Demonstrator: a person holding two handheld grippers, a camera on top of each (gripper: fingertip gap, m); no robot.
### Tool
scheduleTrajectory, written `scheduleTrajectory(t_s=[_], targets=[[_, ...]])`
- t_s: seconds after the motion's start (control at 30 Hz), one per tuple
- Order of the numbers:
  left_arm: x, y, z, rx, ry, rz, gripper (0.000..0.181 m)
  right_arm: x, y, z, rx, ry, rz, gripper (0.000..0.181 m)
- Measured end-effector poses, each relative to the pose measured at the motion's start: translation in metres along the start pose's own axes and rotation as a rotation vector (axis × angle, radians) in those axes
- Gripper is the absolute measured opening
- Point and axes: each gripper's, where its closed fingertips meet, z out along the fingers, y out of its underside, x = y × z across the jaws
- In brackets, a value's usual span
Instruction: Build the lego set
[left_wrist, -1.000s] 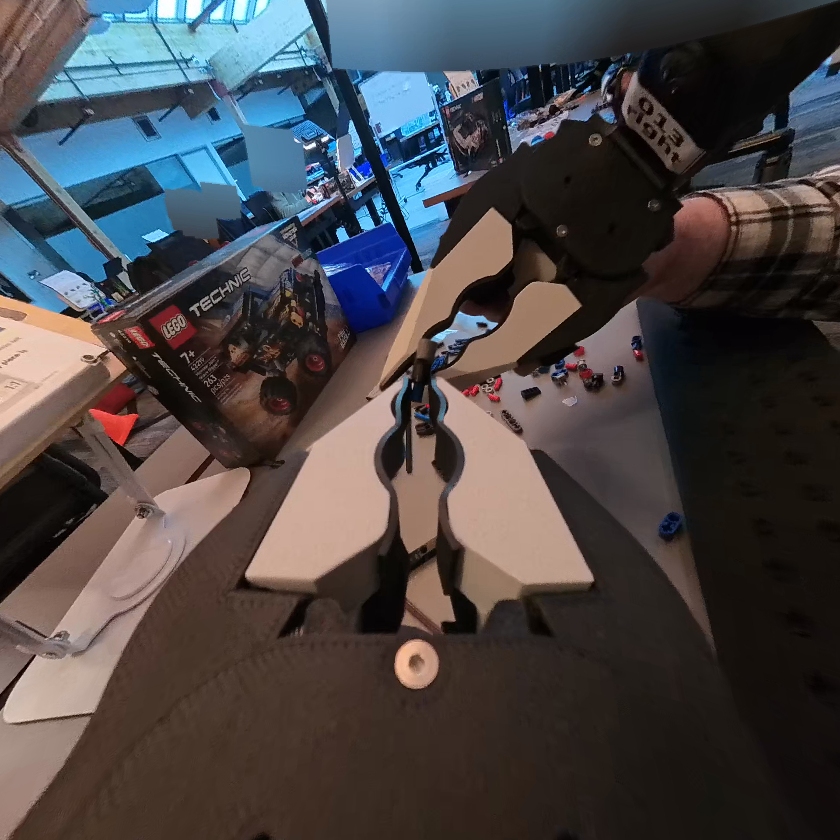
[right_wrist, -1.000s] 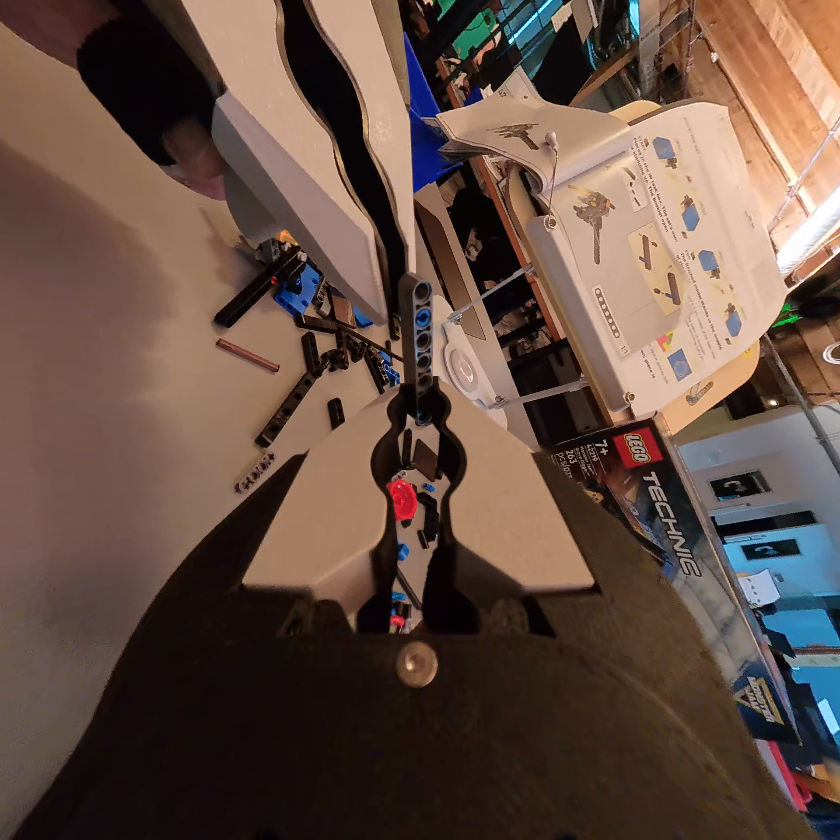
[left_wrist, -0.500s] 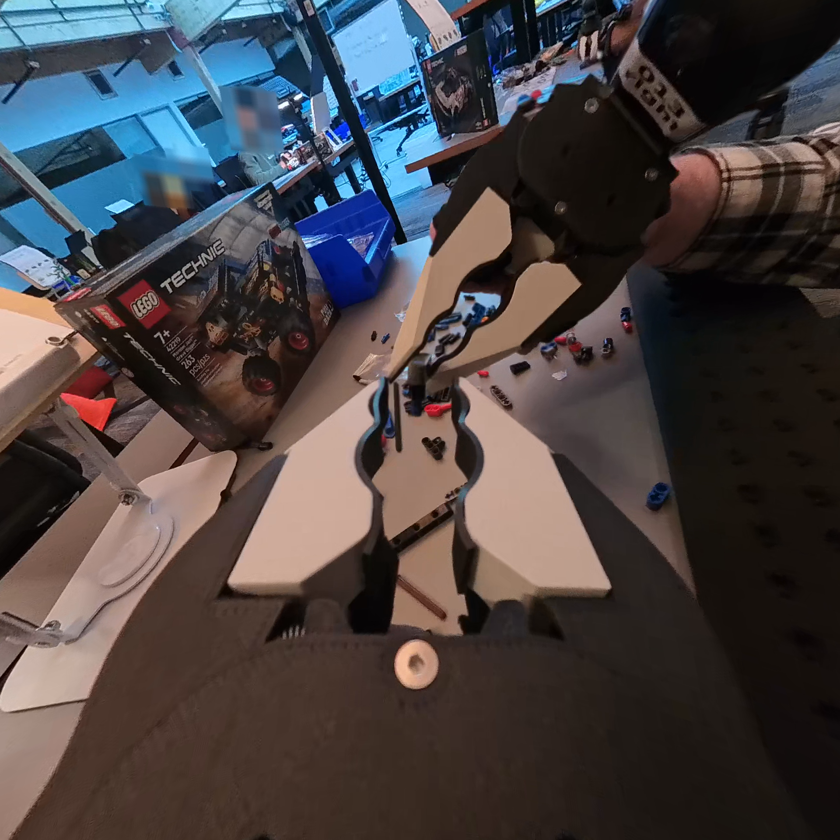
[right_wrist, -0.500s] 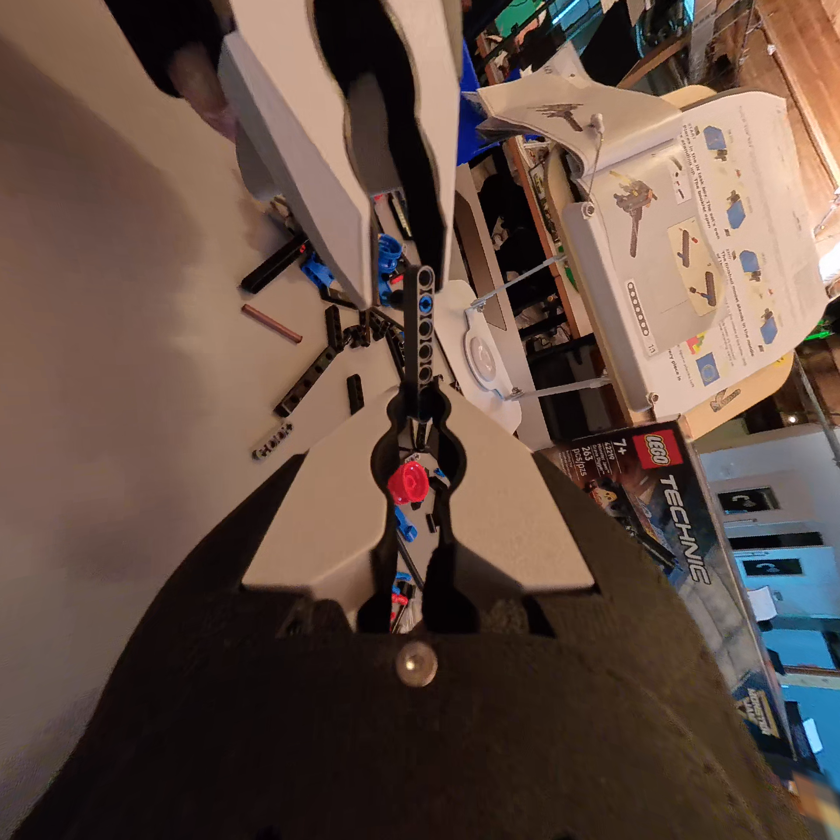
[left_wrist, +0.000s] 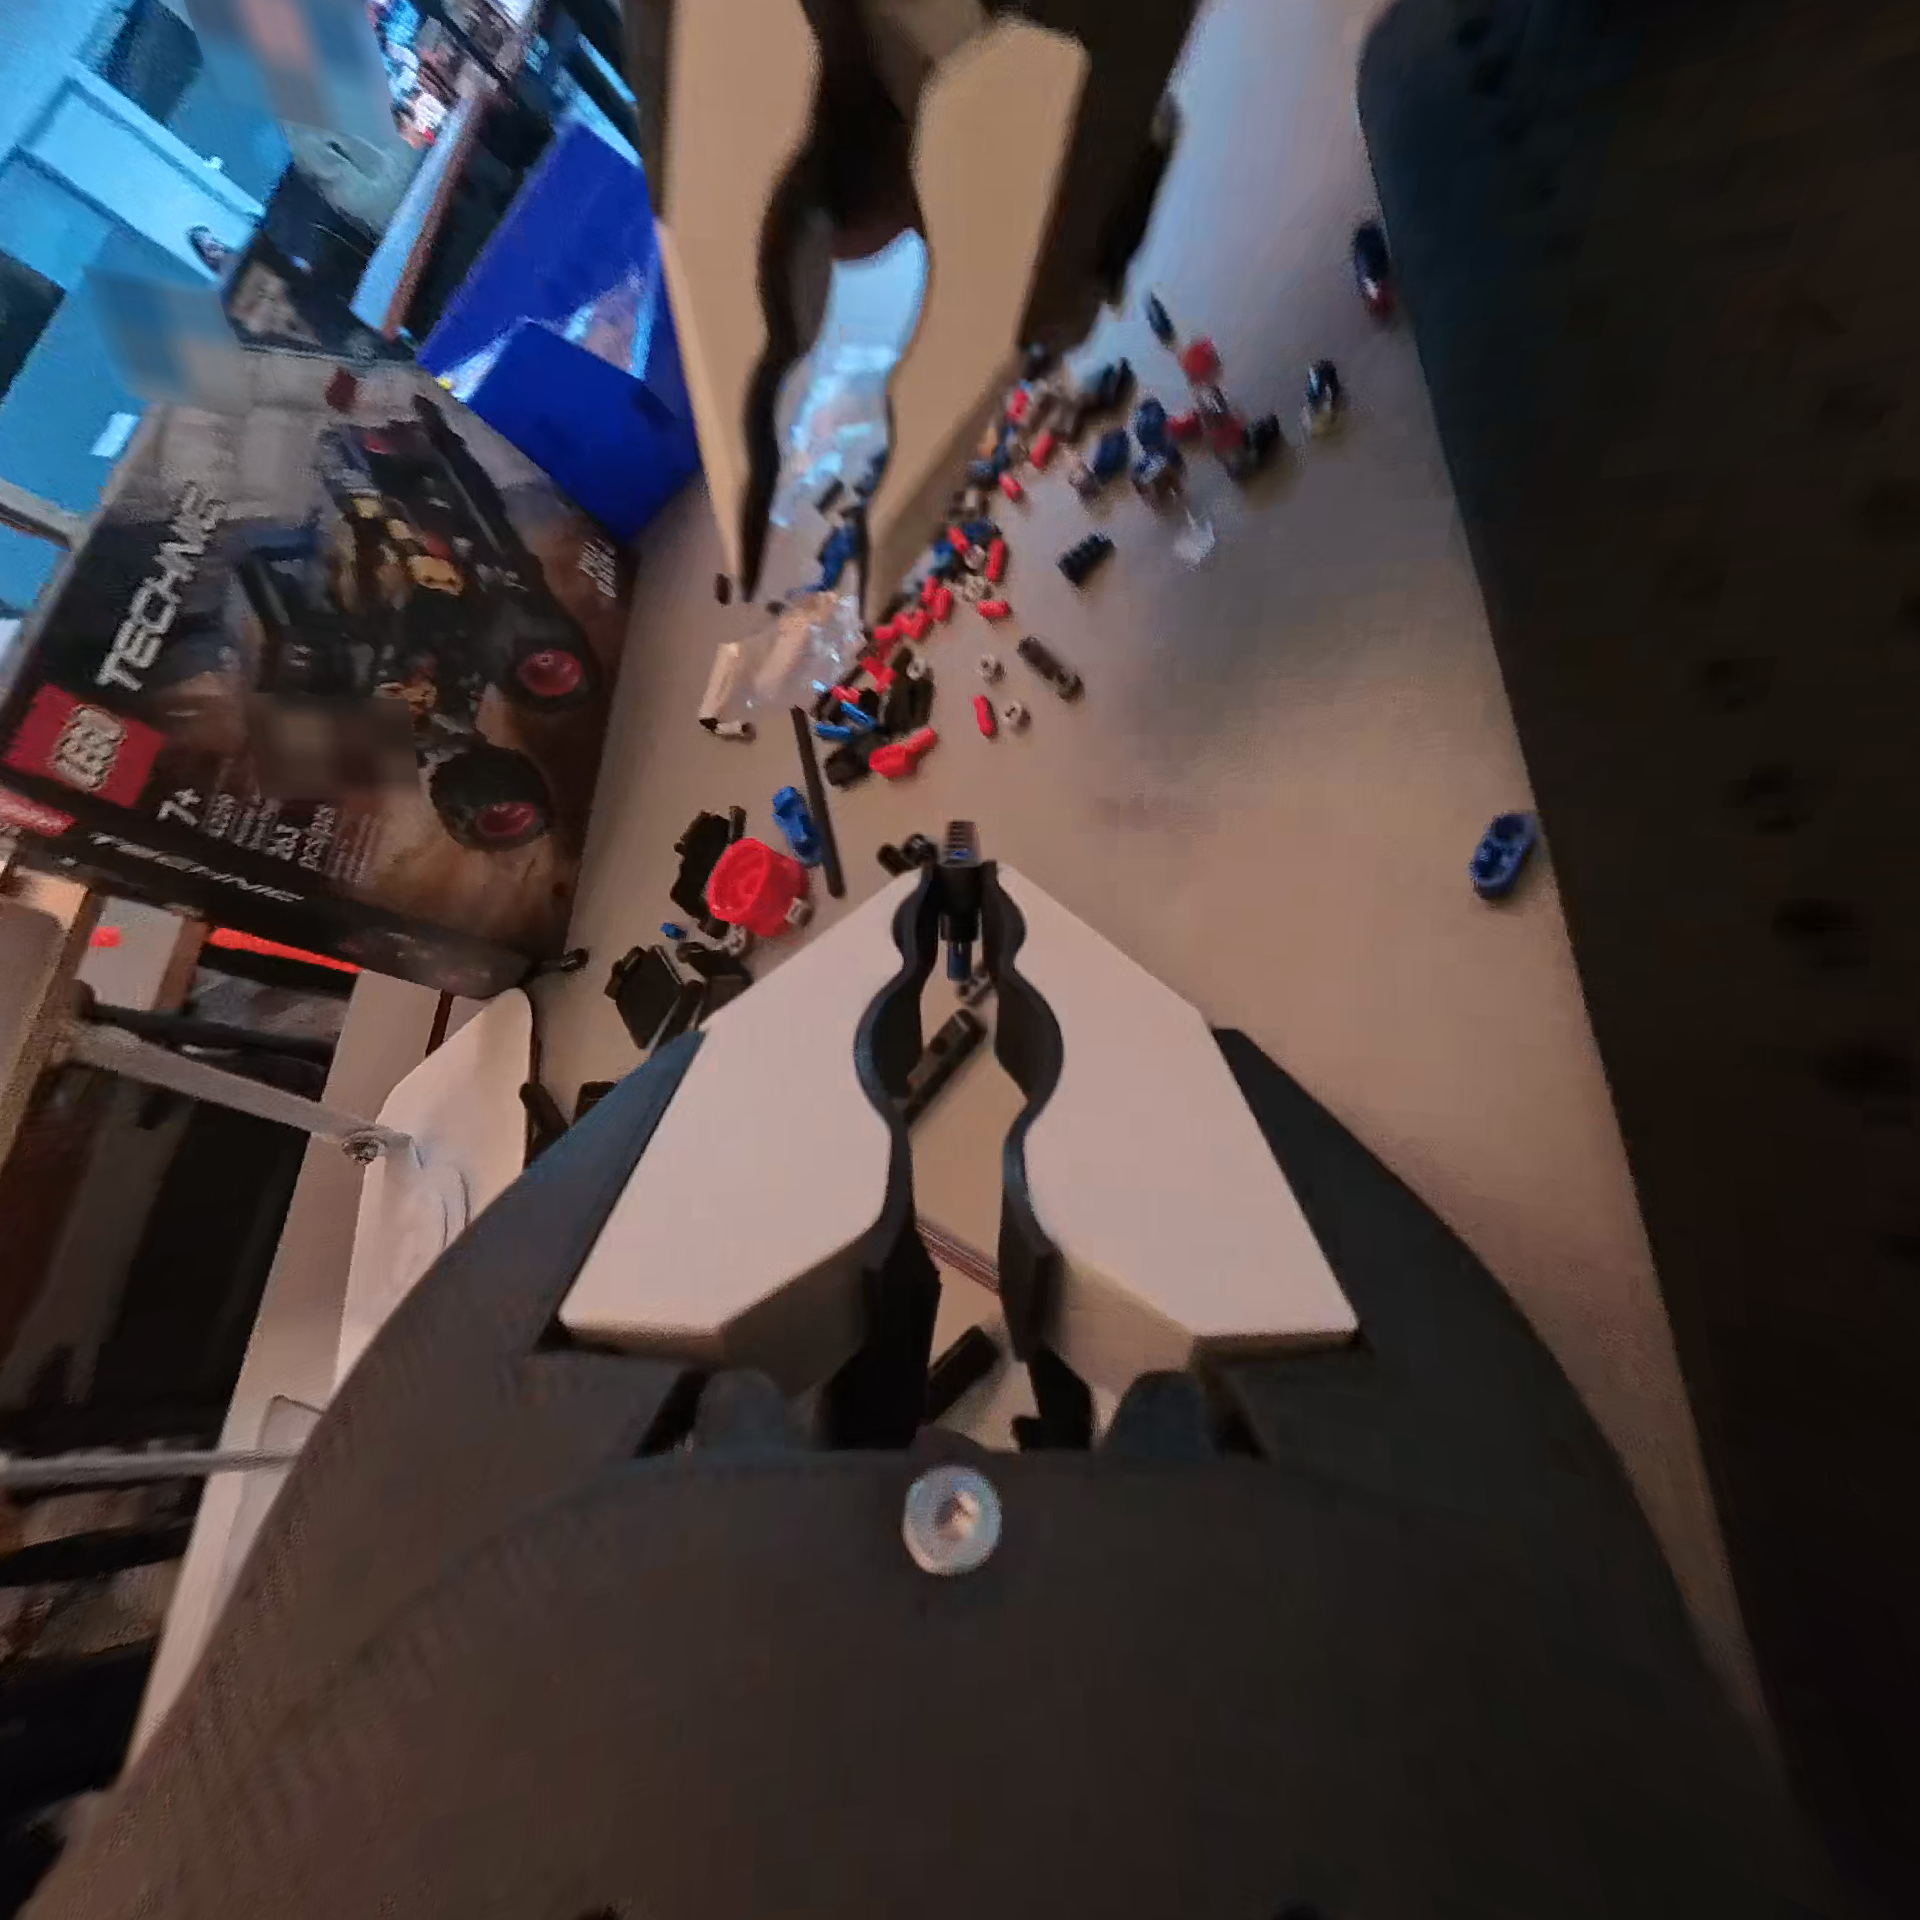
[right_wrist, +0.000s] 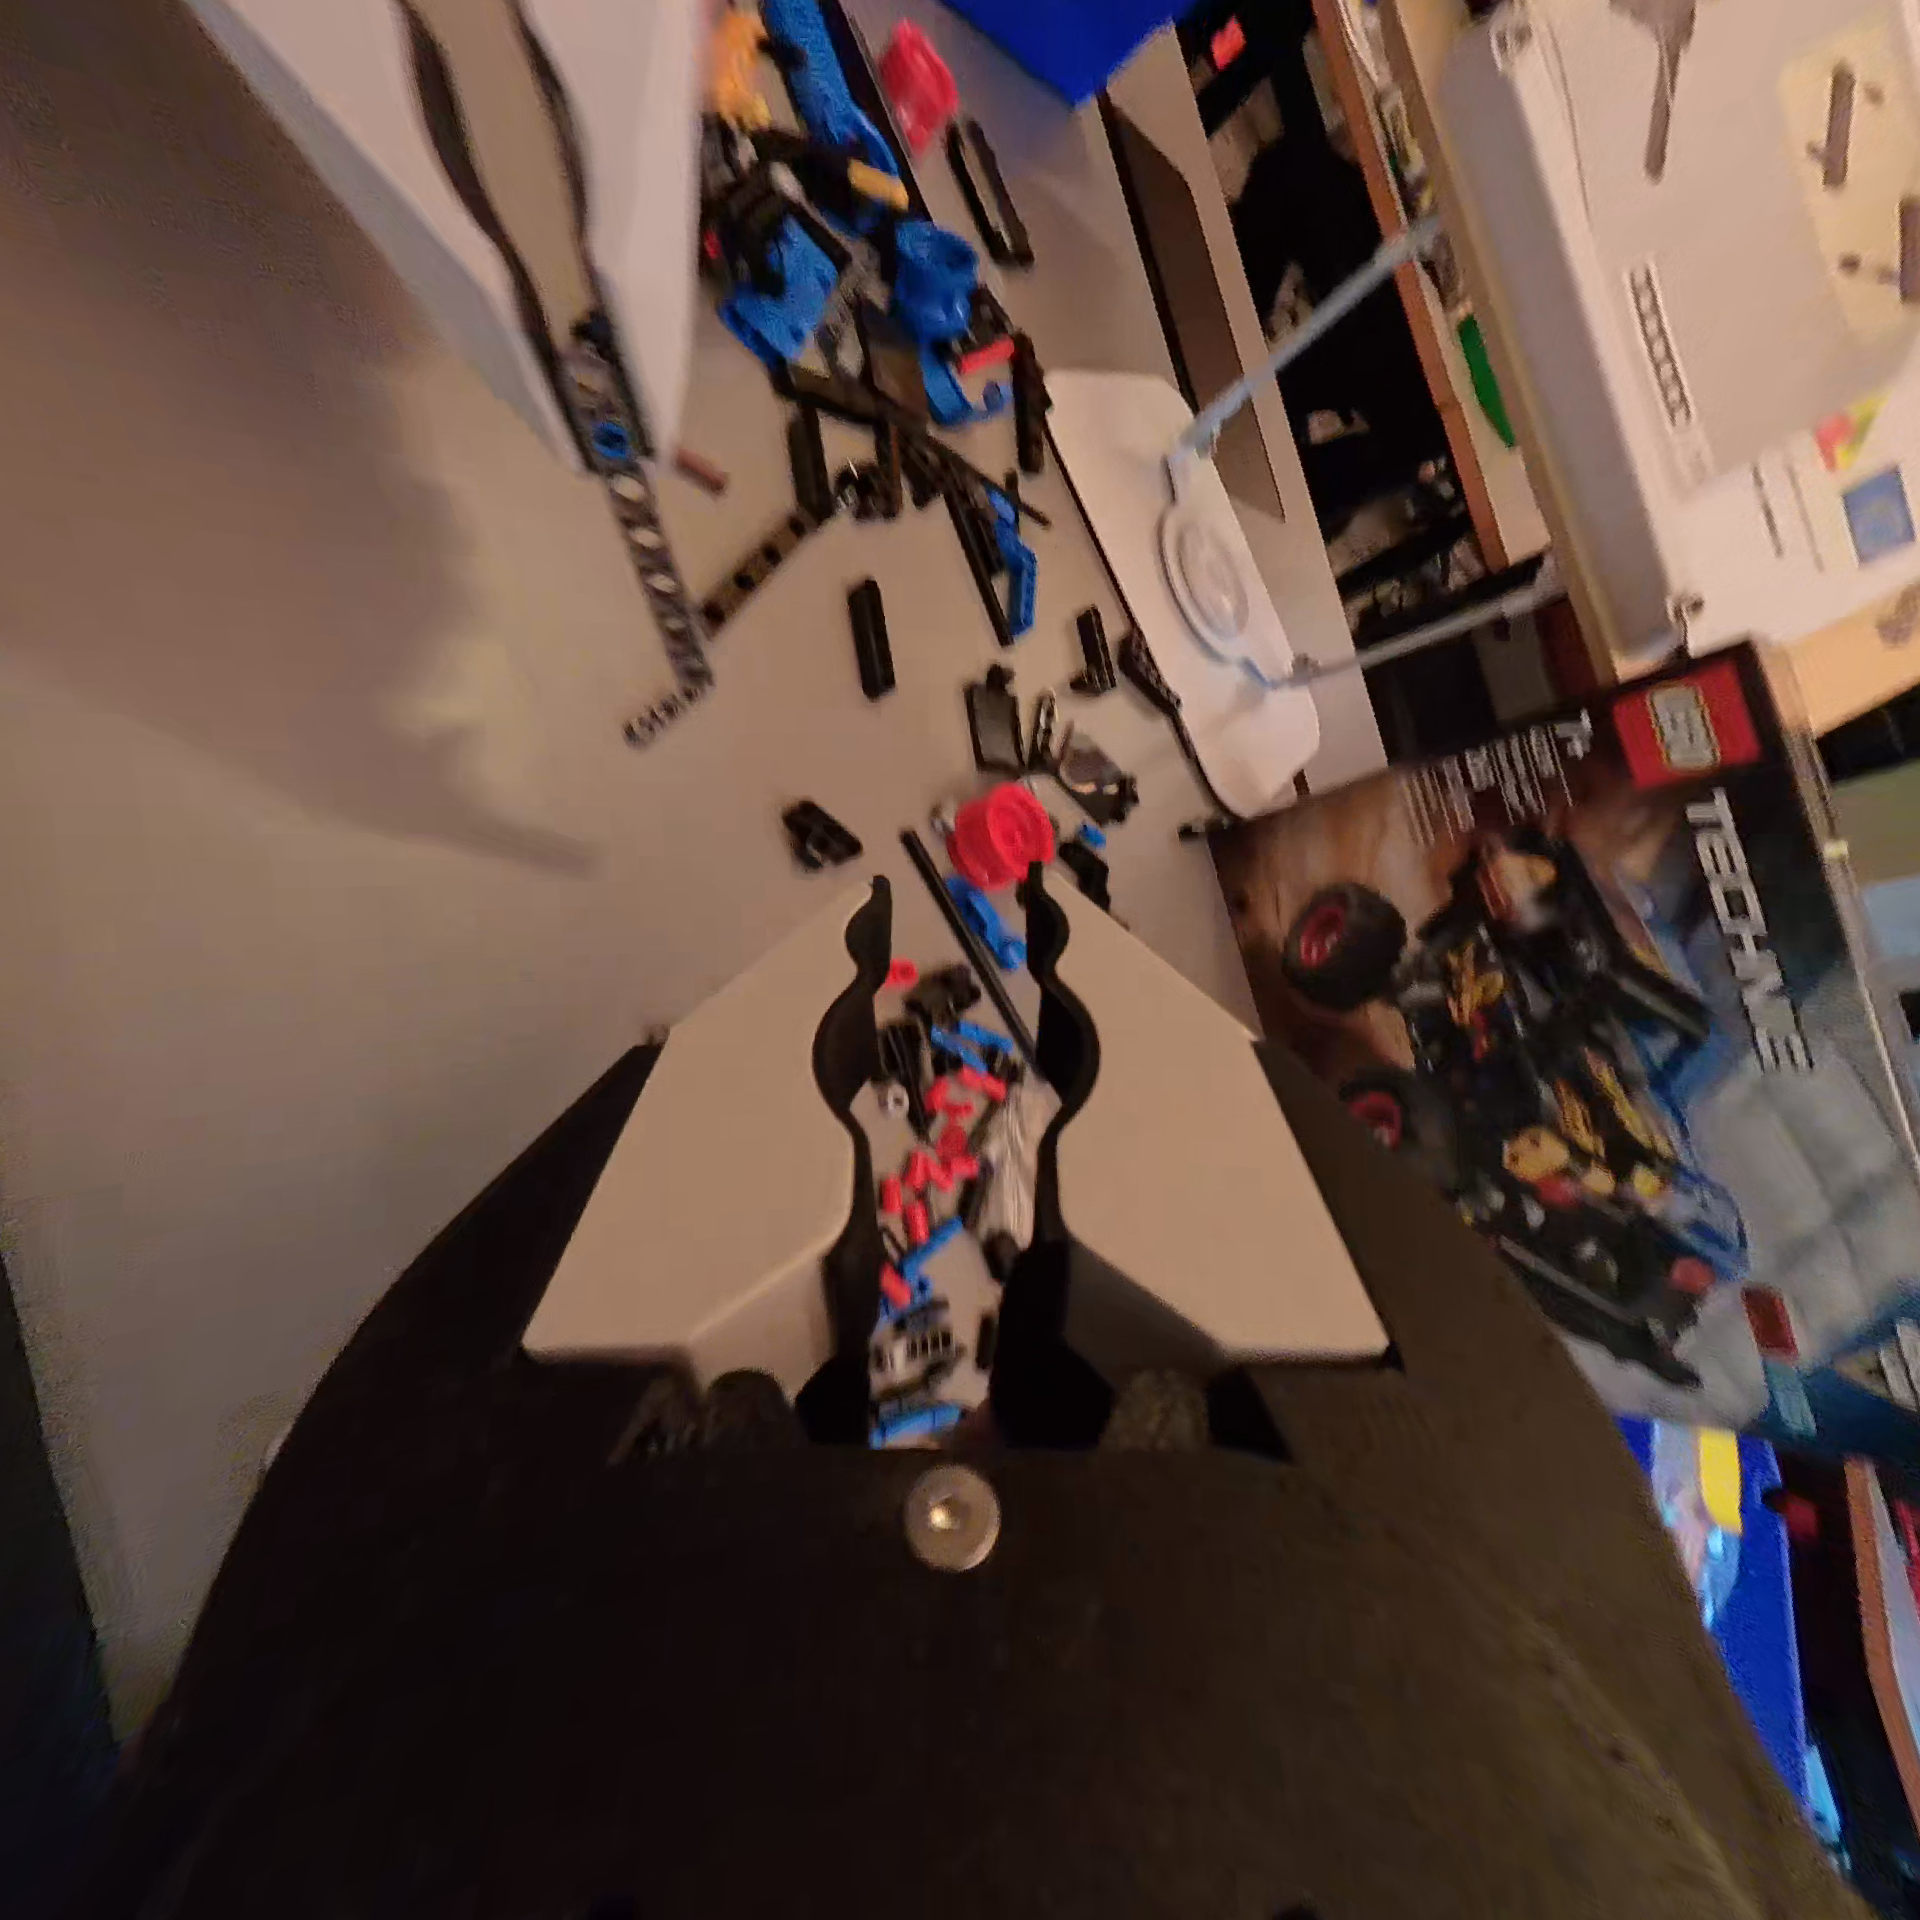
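My left gripper is shut on a long black beam with a blue pin in one hole, seen end-on at its fingertips. In the right wrist view, the left gripper is at the upper left and the beam sticks out of it down toward the table. My right gripper is open and empty over loose red and blue pins. In the left wrist view it hangs open above the pin pile. A red wheel hub lies on the table.
The set's box lies at the table's edge beside a blue bin. A partly built blue assembly and black beams lie beyond. An instruction booklet on a stand and its white base are near. A dark mat borders the table. Tip to tip, the grippers are about 9 centimetres apart. Between my right fingertips and the red wheel hub there is roughly 11 centimetres. It is also in sight in the left wrist view.
The beam has passed from my right gripper to my left. The right gripper opened and drew back; the left gripper, open half a second ago, closed on the beam and tilted down.
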Motion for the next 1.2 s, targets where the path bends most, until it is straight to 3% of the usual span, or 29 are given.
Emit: scheduleTrajectory(t_s=[0.13,0.33,0.6,0.8,1.2], targets=[[0.016,0.010,0.010,-0.091,0.028,0.114,0.004,0.003,0.033,-0.015,-0.083,-0.001,0.066,0.024],[0.037,0.019,0.016,-0.147,0.103,0.181,0.008,-0.013,0.054,-0.018,-0.130,-0.102,0.170,0.015],[0.047,0.014,0.012,-0.107,0.182,0.110,0.021,-0.025,0.046,0.011,-0.148,-0.256,0.261,0.008],[0.047,0.015,0.011,-0.104,0.192,0.082,0.020,-0.029,0.046,0.036,-0.190,-0.341,0.330,0.007],[0.036,0.009,0.012,-0.074,0.146,0.036,0.019,-0.031,0.055,0.048,-0.253,-0.390,0.464,0.001]])
